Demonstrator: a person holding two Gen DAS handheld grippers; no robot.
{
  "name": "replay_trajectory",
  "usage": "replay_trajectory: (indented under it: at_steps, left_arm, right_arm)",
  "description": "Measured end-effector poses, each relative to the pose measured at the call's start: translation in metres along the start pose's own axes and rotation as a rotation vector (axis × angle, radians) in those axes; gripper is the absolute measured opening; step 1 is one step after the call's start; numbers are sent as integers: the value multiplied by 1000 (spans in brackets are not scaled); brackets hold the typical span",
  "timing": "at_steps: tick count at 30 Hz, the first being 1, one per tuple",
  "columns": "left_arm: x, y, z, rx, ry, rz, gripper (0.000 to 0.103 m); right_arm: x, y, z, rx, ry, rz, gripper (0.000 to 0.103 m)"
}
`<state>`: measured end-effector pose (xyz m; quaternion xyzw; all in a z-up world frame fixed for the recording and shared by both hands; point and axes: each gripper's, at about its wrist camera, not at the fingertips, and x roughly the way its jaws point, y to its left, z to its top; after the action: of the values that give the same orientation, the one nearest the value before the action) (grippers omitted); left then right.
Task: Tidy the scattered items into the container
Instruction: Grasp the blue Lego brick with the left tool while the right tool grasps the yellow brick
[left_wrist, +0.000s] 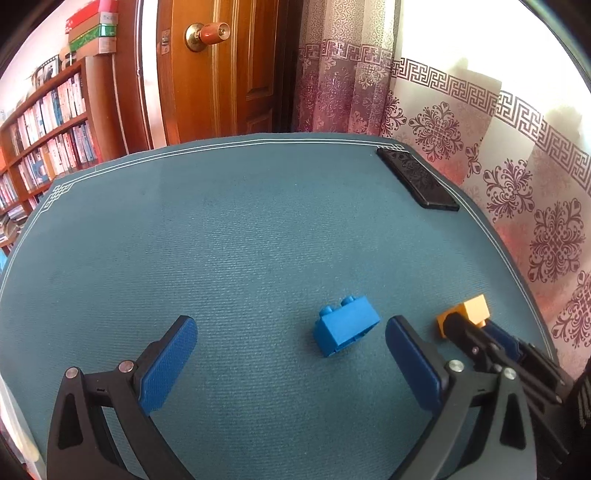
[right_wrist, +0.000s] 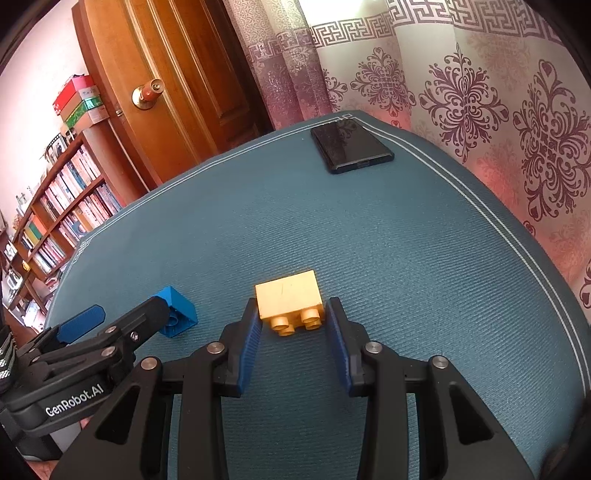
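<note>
A blue brick (left_wrist: 345, 328) lies on its side on the teal mat (left_wrist: 221, 240), between the wide-apart fingers of my left gripper (left_wrist: 291, 325) and close to the right finger. That gripper is open and holds nothing. A yellow brick (right_wrist: 288, 297) rests with its studs facing the right wrist camera, and my right gripper (right_wrist: 291, 306) has narrowed onto it, its blue pads (right_wrist: 251, 332) against both sides of the near end. The left wrist view shows the yellow brick (left_wrist: 472, 310) at the right gripper's tip. No container is in view.
A black phone (right_wrist: 351, 147) lies flat near the mat's far right corner. A patterned curtain (right_wrist: 480, 92) hangs along the right edge. A wooden door (left_wrist: 221, 74) and a bookshelf (left_wrist: 48, 129) stand beyond the far edge.
</note>
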<state>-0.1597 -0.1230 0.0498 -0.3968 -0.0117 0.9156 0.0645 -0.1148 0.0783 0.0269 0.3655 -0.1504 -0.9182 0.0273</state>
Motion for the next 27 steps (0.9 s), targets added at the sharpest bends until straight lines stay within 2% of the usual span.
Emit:
replay_trajectory:
  at_steps: [13, 23, 27]
  left_arm:
    - [15, -1, 5, -5, 2, -16, 102]
    - [23, 2, 5, -67, 3, -53, 102]
    - [25, -7, 7, -47, -13, -57, 101]
  right_arm:
    - [-1, -10, 5, 40, -11, -19, 39]
    - [-1, -8, 5, 40, -16, -30, 39]
    - [-1, -9, 6, 41, -21, -38, 39]
